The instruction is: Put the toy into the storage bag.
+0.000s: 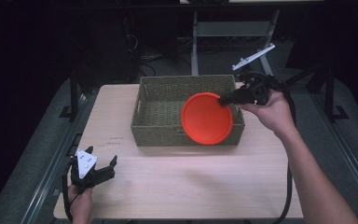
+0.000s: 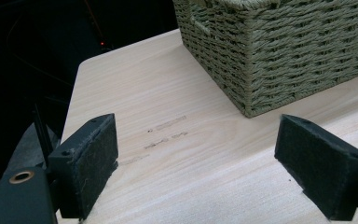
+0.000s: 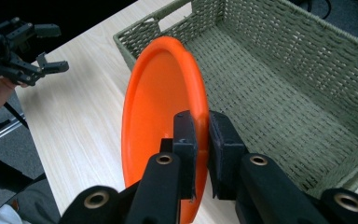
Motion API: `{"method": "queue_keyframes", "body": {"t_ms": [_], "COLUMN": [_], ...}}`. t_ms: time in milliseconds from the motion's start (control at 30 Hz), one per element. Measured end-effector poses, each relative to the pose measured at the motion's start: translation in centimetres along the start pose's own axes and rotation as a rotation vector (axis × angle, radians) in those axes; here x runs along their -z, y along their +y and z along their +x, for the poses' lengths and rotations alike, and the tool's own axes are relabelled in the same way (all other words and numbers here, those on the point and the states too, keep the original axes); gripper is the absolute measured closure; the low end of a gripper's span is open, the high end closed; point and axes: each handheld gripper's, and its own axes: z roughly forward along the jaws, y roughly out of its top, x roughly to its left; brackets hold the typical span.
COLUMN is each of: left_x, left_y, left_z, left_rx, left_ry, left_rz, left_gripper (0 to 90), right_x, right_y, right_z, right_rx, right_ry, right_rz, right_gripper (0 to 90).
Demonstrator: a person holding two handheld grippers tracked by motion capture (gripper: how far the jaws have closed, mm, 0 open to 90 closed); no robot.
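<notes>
1. The right gripper (image 3: 201, 140) has its two black padded jaws clamped on the rim of an orange plate (image 3: 161, 116); the near part of the rim is hidden between the pads, and the plate's lower edge runs out of the right gripper view at the bottom.
2. In the high view the right gripper (image 1: 224, 99) grips the plate (image 1: 206, 118) at its upper right edge. The plate stands tilted, face toward the camera, over the front right part of the basket (image 1: 156, 130), covering that stretch of the front wall; whether it touches the weave cannot be told.
3. The plate is round, smooth and matte, like plastic, with a shallow raised rim.
4. The basket is rectangular, woven from coarse olive-green cord, with a handle slot in its left end wall; its far right corner is hidden by the hand.
5. The left gripper (image 2: 196, 154) sits low over the table (image 2: 168, 186) near its front left corner, jaws wide apart with nothing between them; the pads look fuzzy, like felt.
6. The table is pale wood-grain board with rounded corners and faint, unreadable marks on it.
</notes>
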Motion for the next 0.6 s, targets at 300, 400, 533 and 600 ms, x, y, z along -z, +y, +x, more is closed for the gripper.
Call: {"method": "queue_keyframes", "body": {"t_ms": [300,400,533,600], "left_x": [0.0,0.0,0.0,0.0], "left_y": [0.0,0.0,0.0,0.0], "left_z": [0.0,0.0,0.0,0.0], "left_rx": [-0.004,-0.005,-0.006,-0.008], "left_ry": [-0.002,-0.002,-0.003,-0.004], "left_rz": [0.002,0.003,0.005,0.005], "left_gripper": [12.8,12.8,12.8,12.8], "right_x": [0.0,0.0,-0.1,-0.1], "right_y": [0.9,1.1,1.7,1.8], "right_z": [-0.8,-1.1,-1.6,-1.7], "right_rx": [-0.012,-0.023,-0.043,-0.047], "right_ry": [-0.019,-0.016,-0.020,-0.017], "right_rz": [-0.020,-0.019,-0.037,-0.037], "right_gripper": [82.4,82.4,82.4,82.4]}}
